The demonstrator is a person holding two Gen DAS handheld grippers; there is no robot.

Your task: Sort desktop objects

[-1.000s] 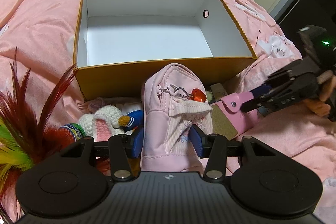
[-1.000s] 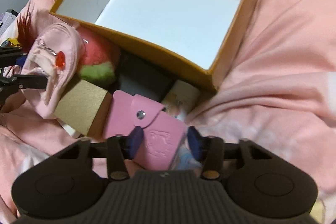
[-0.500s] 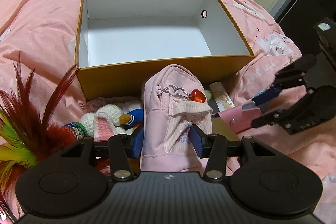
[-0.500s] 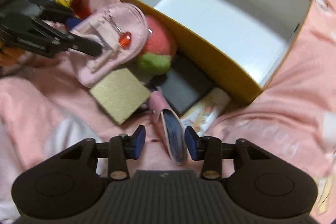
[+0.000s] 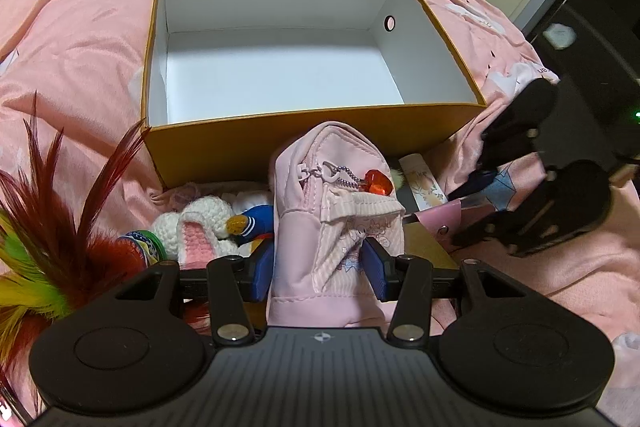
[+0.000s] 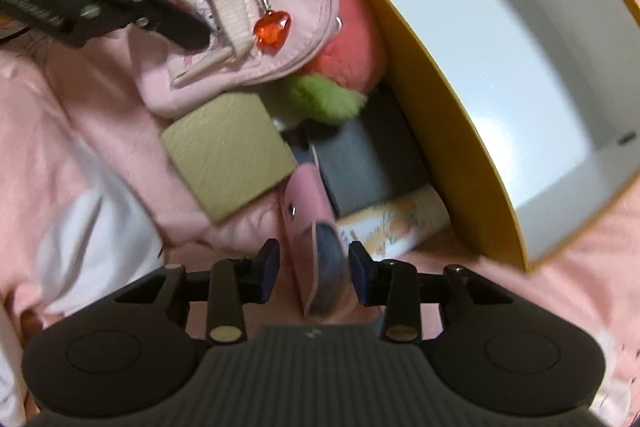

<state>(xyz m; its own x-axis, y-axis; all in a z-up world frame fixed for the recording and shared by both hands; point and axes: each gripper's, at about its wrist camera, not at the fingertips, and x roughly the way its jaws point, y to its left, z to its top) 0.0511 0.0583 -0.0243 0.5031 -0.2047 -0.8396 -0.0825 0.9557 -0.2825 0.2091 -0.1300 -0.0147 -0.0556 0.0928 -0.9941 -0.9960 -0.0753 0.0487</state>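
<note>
Left gripper (image 5: 318,265) clamps the pink pouch (image 5: 334,211). Right gripper (image 6: 313,265) is closing around the pink wallet (image 6: 316,227), pads not touching.

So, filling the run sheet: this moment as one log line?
left gripper: shut on pink fabric pouch | right gripper: closing around pink snap wallet | yellow cardboard box: empty

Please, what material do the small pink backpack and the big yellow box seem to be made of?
Small pink backpack: probably woven fabric, matte, with stitched seams and a soft, creased surface. Yellow box: apparently cardboard, with thin stiff walls, a smooth white inside and a punched round hole.
</note>
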